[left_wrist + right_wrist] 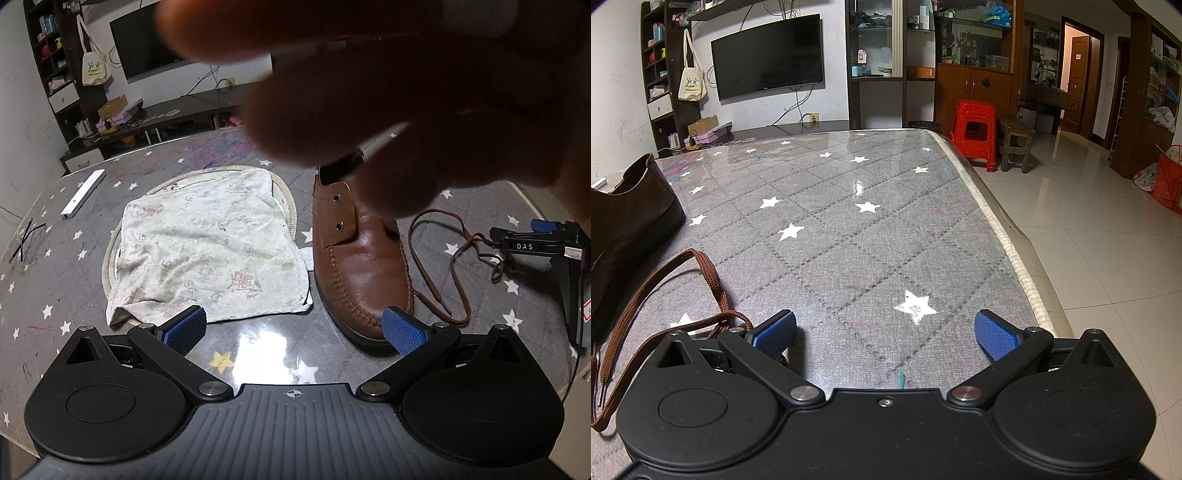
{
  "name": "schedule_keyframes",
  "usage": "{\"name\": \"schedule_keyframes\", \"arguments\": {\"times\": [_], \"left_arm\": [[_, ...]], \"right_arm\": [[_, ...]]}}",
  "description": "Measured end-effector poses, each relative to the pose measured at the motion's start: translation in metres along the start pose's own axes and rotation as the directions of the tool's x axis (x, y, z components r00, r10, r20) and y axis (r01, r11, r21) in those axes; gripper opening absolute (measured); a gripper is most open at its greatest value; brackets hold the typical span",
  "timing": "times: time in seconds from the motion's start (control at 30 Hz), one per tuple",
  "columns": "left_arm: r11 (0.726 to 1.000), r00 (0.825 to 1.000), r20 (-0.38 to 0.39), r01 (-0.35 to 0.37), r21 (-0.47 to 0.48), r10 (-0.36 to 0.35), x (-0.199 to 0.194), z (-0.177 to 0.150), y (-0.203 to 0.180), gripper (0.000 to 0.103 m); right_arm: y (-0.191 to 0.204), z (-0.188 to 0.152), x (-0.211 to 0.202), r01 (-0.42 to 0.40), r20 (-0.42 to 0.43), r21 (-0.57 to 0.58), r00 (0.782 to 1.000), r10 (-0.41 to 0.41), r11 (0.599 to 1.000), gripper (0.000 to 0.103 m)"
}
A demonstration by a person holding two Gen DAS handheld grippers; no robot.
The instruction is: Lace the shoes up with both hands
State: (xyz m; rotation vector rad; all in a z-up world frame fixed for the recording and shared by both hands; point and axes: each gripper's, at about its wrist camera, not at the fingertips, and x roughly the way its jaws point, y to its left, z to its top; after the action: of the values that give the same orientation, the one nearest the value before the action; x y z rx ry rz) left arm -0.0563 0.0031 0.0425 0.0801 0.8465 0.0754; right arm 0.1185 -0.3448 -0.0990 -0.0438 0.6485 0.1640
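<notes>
A blurred hand (406,92) fills the upper right of the left wrist view, too close to the lens to make out anything but dark fingers; it hides the heel end and most of the opening of the brown leather shoe (354,258) and the far right of the table. The brown shoelace (458,251) tangles at the right beside a black device (546,251) marked DAS — that device is cut by the picture's right edge, so what it is cannot be told. In the right wrist view the shoe (624,221) is cut by the left edge, only its rear part showing, and the shoelace (709,280) runs under the gripper body and off the near left edge.
</notes>
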Motion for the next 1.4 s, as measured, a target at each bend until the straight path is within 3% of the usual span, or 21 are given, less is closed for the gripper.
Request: {"name": "schedule_keyframes", "arguments": {"times": [1.4], "left_arm": [[1.000,1.000,-0.025,-0.009,-0.025,0.009,0.017,0.000,0.014,0.102]], "right_arm": [[0.000,0.000,0.000,0.000,0.000,0.000,1.000,0.000,1.000,0.103]]}}
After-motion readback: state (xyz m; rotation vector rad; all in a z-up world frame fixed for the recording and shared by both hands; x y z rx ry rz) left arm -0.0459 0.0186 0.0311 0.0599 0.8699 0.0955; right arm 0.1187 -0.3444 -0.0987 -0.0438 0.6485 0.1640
